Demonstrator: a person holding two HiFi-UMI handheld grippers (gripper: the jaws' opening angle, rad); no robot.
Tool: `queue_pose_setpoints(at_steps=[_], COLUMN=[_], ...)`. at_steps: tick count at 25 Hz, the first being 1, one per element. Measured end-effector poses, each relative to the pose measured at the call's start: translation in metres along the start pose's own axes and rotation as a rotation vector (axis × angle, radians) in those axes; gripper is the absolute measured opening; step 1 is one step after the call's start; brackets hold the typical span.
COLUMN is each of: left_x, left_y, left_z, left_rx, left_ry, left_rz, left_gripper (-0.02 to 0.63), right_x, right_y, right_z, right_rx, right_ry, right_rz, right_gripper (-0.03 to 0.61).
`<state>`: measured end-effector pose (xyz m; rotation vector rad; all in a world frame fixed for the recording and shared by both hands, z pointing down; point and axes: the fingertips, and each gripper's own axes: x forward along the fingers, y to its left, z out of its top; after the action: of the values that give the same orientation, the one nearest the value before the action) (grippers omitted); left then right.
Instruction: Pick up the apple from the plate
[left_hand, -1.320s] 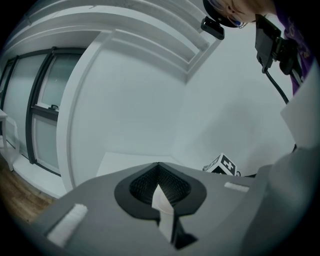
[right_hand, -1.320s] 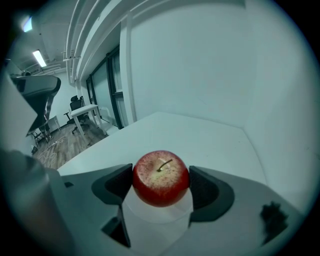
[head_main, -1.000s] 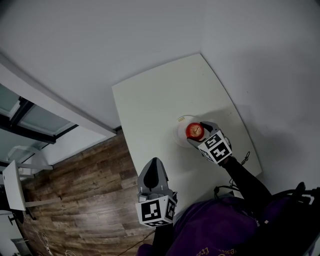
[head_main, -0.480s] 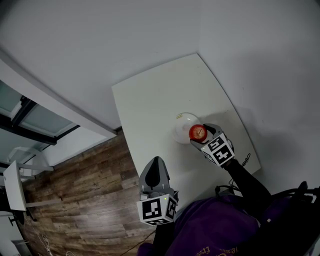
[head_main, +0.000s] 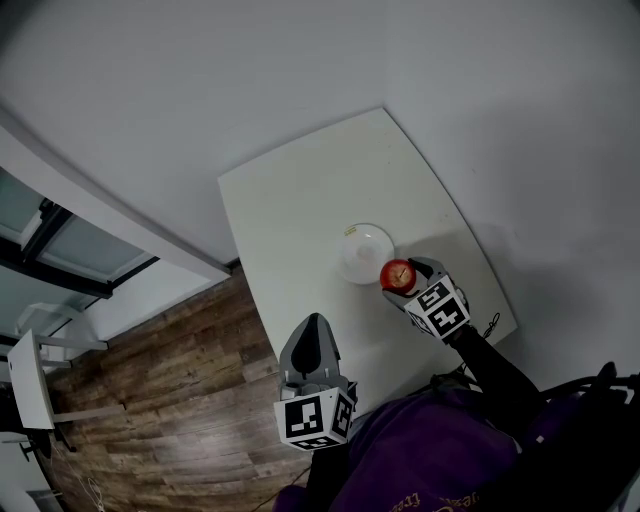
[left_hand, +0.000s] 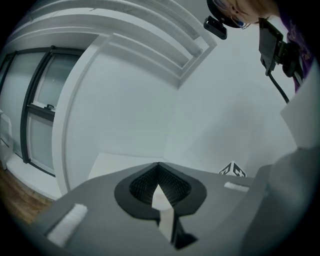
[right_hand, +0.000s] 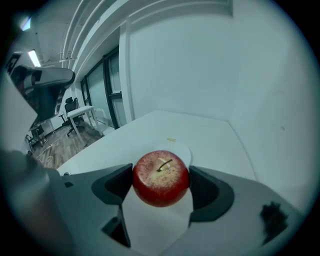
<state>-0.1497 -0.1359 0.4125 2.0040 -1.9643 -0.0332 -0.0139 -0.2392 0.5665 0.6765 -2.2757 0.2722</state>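
Observation:
A red apple (right_hand: 160, 179) with a short stem sits pinched between the two dark pads of my right gripper (right_hand: 161, 186), lifted above the table. From the head view the apple (head_main: 397, 273) hangs just right of the white plate (head_main: 362, 253), which lies bare near the middle of the white table (head_main: 290, 210). My right gripper (head_main: 405, 276) is shut on the apple. The plate (right_hand: 181, 152) shows behind the apple in the right gripper view. My left gripper (head_main: 311, 340) hovers at the table's near edge, its jaws closed together with nothing held (left_hand: 159, 176).
The table stands in a corner between pale walls. Wooden floor (head_main: 170, 400) lies to its left, with a small white desk (head_main: 28, 375) further left. A cable (head_main: 489, 323) hangs by the table's near right corner.
My right gripper has carried the apple off the plate, to the right and toward me. The plate now lies bare. The left gripper has stayed put.

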Motion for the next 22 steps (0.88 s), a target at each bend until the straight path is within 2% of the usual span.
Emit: queue_pose_setpoints(at_steps=[22], left_x=[-0.014], left_y=[-0.017], left_z=[-0.013], left_rx=[0.009], left_ry=[0.019], left_rz=[-0.032], left_gripper=[0.006], right_x=[-0.015], right_y=[0.016], right_z=[-0.046], right_rx=[0.040], right_ry=[0.037], right_rz=[0.003], right_gripper=[0.357])
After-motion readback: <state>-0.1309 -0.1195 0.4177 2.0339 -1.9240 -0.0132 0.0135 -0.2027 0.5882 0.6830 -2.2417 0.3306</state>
